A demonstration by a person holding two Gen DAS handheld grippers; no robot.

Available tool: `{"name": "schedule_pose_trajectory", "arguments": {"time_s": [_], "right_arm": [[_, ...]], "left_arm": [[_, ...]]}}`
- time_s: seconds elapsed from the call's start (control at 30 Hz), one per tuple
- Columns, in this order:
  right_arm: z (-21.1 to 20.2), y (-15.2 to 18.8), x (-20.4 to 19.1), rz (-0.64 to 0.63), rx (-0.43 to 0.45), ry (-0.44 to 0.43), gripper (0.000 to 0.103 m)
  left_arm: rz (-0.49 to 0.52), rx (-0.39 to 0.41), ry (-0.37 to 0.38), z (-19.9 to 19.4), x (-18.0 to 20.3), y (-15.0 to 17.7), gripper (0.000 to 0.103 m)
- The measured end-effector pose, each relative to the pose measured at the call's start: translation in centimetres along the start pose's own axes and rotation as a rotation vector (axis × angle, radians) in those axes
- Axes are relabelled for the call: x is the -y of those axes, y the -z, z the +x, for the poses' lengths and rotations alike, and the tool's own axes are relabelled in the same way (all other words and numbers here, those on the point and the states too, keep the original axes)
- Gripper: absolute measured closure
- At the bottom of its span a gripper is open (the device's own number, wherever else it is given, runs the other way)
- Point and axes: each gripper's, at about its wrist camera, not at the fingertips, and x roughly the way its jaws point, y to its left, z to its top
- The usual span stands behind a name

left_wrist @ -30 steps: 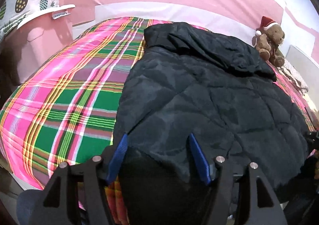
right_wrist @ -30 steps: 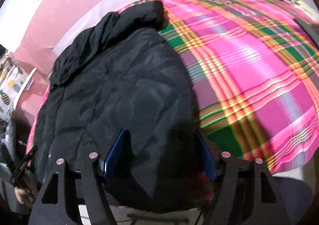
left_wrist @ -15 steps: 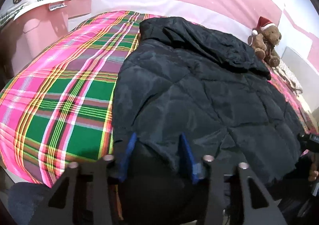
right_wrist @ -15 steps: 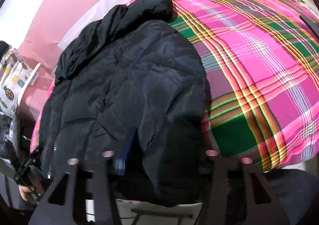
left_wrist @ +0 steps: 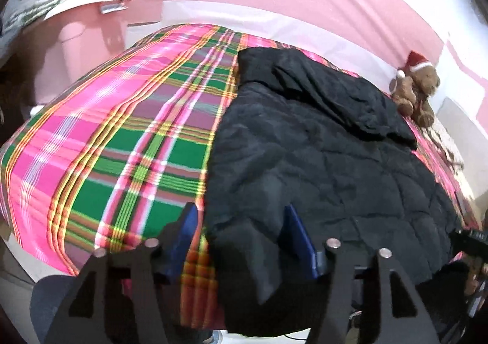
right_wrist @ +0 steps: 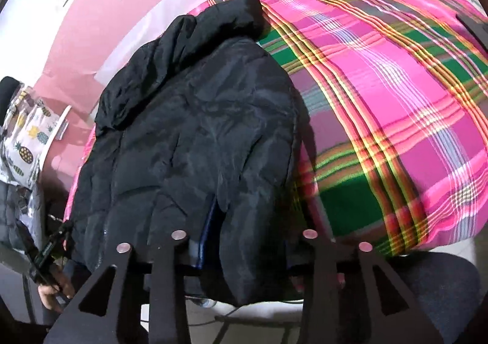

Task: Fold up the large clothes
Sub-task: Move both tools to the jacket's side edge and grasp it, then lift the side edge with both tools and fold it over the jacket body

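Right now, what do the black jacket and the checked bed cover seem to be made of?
Black jacket: probably a thin synthetic shell such as nylon with padding inside; it has a faint sheen, stitched quilt lines and puffy folds.
Checked bed cover: looks like woven fabric, perhaps cotton or a blend; matte, with the pink, green and yellow stripes crossing as in a weave. The fibre cannot be told.

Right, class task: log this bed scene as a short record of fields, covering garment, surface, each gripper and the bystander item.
Garment: black puffer jacket, spread flat, hood at the far end
Surface: pink-green plaid blanket
Left gripper: jaws opening, hem corner between them
Right gripper: shut on hem
Bystander: teddy bear in a Santa hat, beside the hood
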Motion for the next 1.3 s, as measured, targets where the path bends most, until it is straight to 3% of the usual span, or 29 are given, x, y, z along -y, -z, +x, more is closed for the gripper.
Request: {"name": "schedule_pose_trajectory", "arguments": {"time_s": [0.13,0.27,0.33,0.53,0.6,0.67,0.7,0.87,1.07,1.3], "right_arm": [[-0.1,0.2,1.0,0.035,0.002,-0.023,0.06],[0.9,0.4,1.4,0.06,-0.025,-0.032,0.059],[1.0,0.4,1.2,0.052,-0.026,-0.036,0.057],[2.0,0.0,1.9,0.082,-0.054,-0.087,0.056],[1.8,0.0,1.7,0.06,-0.057,-0.081,0.059],[1.6,0.0,1.4,0.052,-0.054,-0.107,0.077],[1.3,0.0,1.2,0.048,-0.048,-0.117,0.079],[-1.1,-0.6,-0.6,-0.005,0.012,-0.171,0.088],[-6.2,-0.5,-3.5,-0.096,0.105,-0.274,0.09],[-10.9,0.7,-3.6,-0.064,0.22,-0.39,0.09]], "left_arm": [[-0.031,-0.052,0.03,1.3,-1.1,0.6,0.038],[-0.024,-0.099,0.112,2.6,-0.1,2.1,0.038],[0.021,-0.083,0.094,2.8,0.9,2.5,0.038],[-0.003,-0.09,0.112,3.4,1.1,2.4,0.038],[0.006,-0.092,0.104,3.2,1.5,2.3,0.049],[0.006,-0.095,0.109,3.0,1.7,2.0,0.068],[0.007,-0.091,0.11,2.6,1.9,1.8,0.071],[0.051,-0.035,0.116,0.4,3.2,0.3,0.085],[0.03,0.112,0.205,-5.8,2.8,-2.7,0.087],[-0.028,0.158,0.269,-9.4,1.2,-3.1,0.087]]}}
